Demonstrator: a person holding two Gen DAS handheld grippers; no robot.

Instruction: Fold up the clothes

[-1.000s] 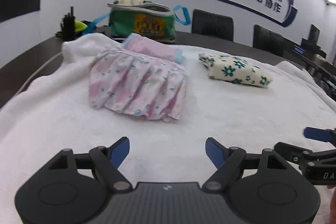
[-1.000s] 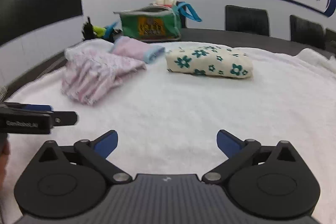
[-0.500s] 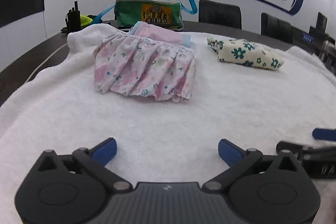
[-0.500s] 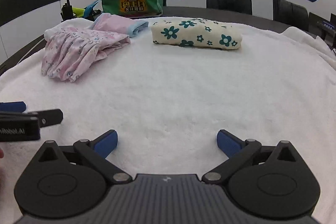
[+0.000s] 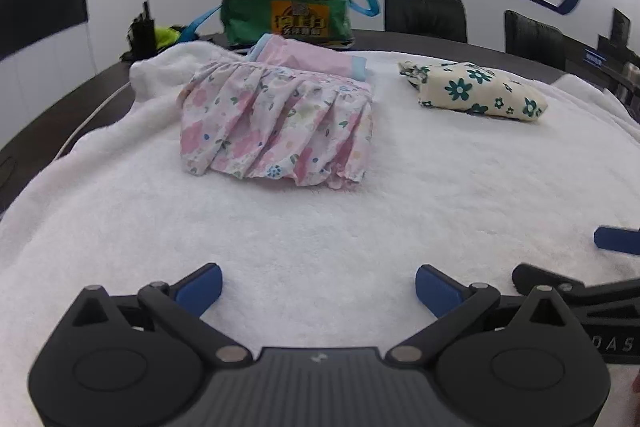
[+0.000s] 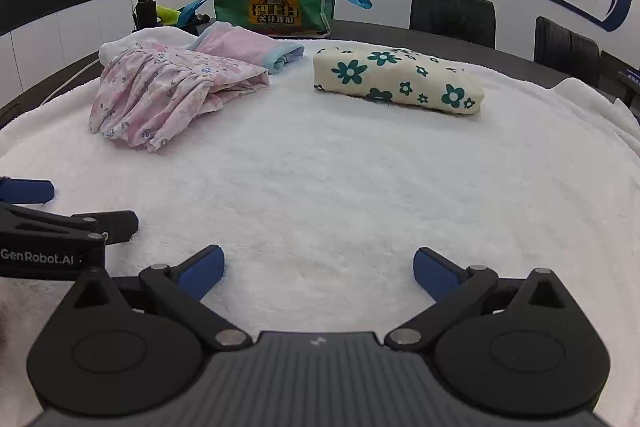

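A folded pink floral skirt (image 5: 276, 123) (image 6: 160, 95) lies on the white fleece blanket (image 5: 320, 219) (image 6: 340, 187). Behind it rests a folded plain pink garment with blue trim (image 5: 312, 57) (image 6: 252, 45). To the right sits a folded cream piece with teal flowers (image 5: 476, 91) (image 6: 396, 79). My left gripper (image 5: 318, 287) stands open low over bare blanket, well short of the skirt, nothing between its blue pads. My right gripper (image 6: 318, 273) is open too, over bare blanket, with the left gripper's fingers (image 6: 28, 191) beside it at the left edge.
A green zip bag (image 5: 286, 13) (image 6: 274, 7) with blue straps stands on the dark table behind the blanket. A black radio (image 5: 140, 29) and a yellow-green item sit at the back left. Black chairs (image 5: 424, 15) line the far side under a lettered wall.
The left gripper's pads spread wider apart. Both views have tilted down a little, so the clothes sit lower and nearer. The clothes lie where they were.
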